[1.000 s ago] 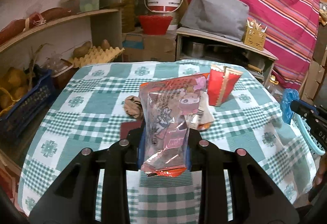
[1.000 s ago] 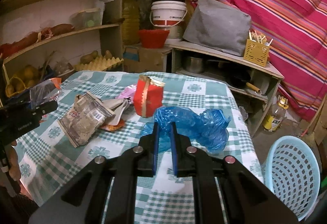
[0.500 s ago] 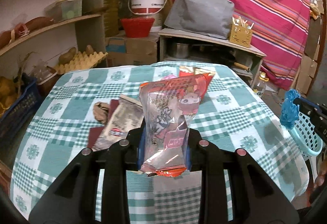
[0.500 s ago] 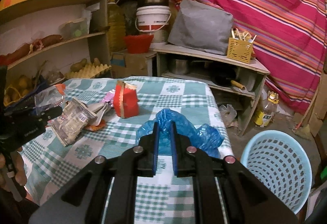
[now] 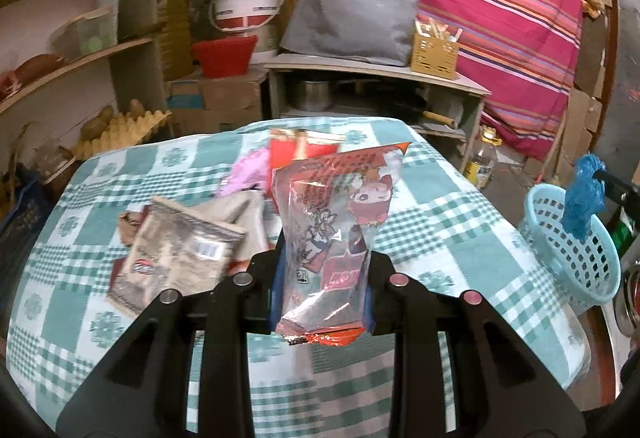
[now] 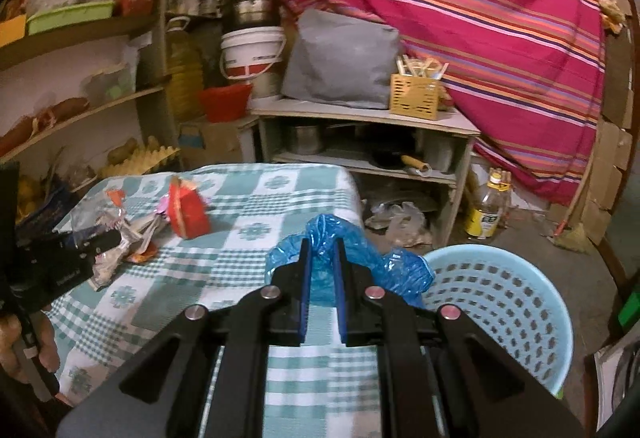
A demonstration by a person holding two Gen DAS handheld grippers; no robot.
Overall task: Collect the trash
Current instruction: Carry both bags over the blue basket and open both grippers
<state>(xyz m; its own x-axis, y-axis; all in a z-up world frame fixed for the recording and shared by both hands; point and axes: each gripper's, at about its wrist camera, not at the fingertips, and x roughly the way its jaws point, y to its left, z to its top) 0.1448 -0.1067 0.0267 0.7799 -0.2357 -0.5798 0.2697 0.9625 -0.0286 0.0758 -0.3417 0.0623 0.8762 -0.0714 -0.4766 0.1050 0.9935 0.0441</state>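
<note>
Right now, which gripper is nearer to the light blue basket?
Right. The right gripper, holding the blue plastic bag, is at the light blue basket rim. The left gripper, with its snack wrapper, is over the table.

Left tool (image 5: 322,280) gripping snack wrapper (image 5: 334,234), checked table (image 5: 448,222), possibly blurred packets (image 5: 176,254), blue basket (image 5: 576,262)

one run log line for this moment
left tool: shut on clear printed snack wrapper | right tool: shut on crumpled blue plastic bag | pale blue basket: beside table
</note>
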